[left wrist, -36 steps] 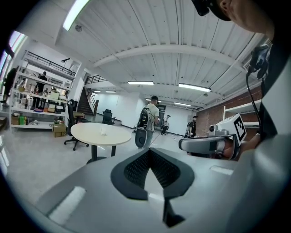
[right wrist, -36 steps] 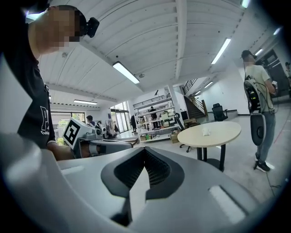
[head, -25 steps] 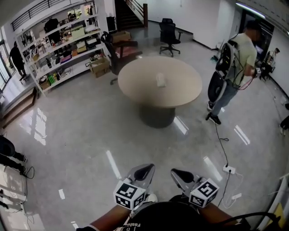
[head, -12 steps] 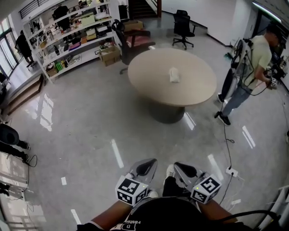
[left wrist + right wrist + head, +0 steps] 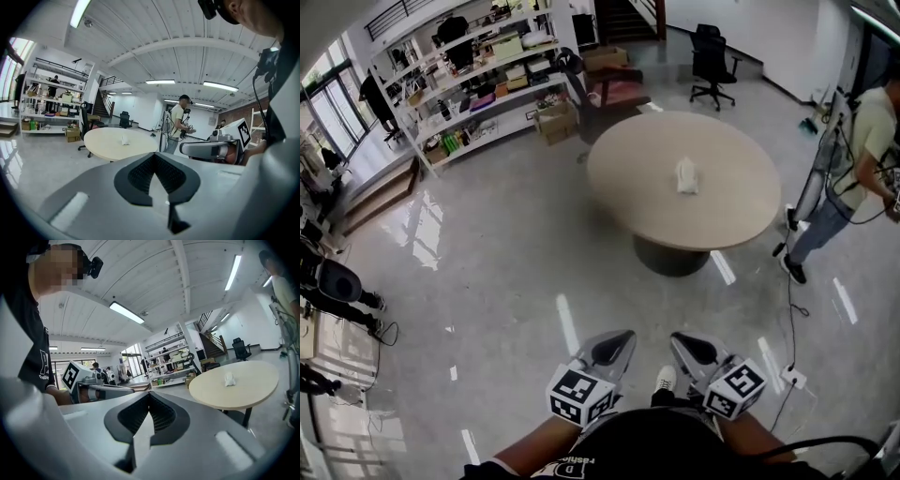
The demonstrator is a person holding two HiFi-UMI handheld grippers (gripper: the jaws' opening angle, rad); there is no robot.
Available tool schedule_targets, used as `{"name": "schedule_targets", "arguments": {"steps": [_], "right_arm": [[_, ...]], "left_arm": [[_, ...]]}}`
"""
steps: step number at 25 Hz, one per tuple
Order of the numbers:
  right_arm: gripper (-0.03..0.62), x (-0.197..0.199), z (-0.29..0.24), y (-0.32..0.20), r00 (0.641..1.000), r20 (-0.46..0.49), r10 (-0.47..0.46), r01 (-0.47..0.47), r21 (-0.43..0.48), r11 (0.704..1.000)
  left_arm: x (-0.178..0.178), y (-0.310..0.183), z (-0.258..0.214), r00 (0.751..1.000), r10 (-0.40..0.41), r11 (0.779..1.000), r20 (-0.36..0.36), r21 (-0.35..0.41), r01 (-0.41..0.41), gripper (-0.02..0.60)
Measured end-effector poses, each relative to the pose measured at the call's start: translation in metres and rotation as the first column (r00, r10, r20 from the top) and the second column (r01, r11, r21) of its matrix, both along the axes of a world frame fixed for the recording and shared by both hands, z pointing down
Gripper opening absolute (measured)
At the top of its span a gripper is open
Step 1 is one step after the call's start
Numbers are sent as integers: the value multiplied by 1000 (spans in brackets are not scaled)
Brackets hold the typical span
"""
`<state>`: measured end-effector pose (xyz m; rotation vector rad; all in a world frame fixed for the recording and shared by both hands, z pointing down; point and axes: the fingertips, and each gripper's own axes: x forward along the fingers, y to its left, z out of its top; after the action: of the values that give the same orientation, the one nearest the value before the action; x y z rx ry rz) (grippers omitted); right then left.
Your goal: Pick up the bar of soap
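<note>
A small white bar of soap (image 5: 686,175) lies near the middle of a round beige table (image 5: 722,220), far ahead of me. It also shows as a pale lump (image 5: 124,139) in the left gripper view and as the same lump (image 5: 229,378) in the right gripper view. My left gripper (image 5: 624,337) and right gripper (image 5: 678,338) are held side by side close to my body, low over the floor. Both are shut with nothing between them. The left gripper's jaws (image 5: 154,157) and the right gripper's jaws (image 5: 150,397) meet in a closed seam.
White shelving (image 5: 478,89) full of goods lines the back left wall. Office chairs (image 5: 712,56) stand behind the table. A person (image 5: 862,159) with equipment stands right of the table. A cable and power strip (image 5: 793,378) lie on the glossy floor at right.
The table and soap have drawn nearer and shifted right in the head view as I walk forward. Both grippers keep their place by my body and stay shut.
</note>
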<state>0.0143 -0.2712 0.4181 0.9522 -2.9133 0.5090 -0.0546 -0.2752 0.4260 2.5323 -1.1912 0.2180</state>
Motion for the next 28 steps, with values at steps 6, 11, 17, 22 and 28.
{"name": "schedule_targets", "arguments": {"steps": [6, 11, 17, 22, 28], "right_arm": [[8, 35, -3, -72, 999, 23, 39, -39, 19, 999], [9, 71, 9, -122, 1000, -5, 23, -23, -21, 1000], [8, 108, 11, -172, 999, -8, 38, -38, -15, 999], [8, 112, 30, -196, 998, 2, 57, -57, -61, 997], [8, 107, 50, -252, 996, -19, 93, -94, -100, 991]], "left_arm": [[34, -58, 5, 999, 42, 999, 24, -14, -42, 6], [71, -111, 9, 998, 47, 998, 35, -36, -45, 6], [114, -158, 8, 995, 72, 997, 64, -20, -71, 6], [113, -189, 25, 992, 87, 995, 89, -55, -82, 6], [106, -257, 38, 993, 101, 993, 68, -67, -97, 6]]}}
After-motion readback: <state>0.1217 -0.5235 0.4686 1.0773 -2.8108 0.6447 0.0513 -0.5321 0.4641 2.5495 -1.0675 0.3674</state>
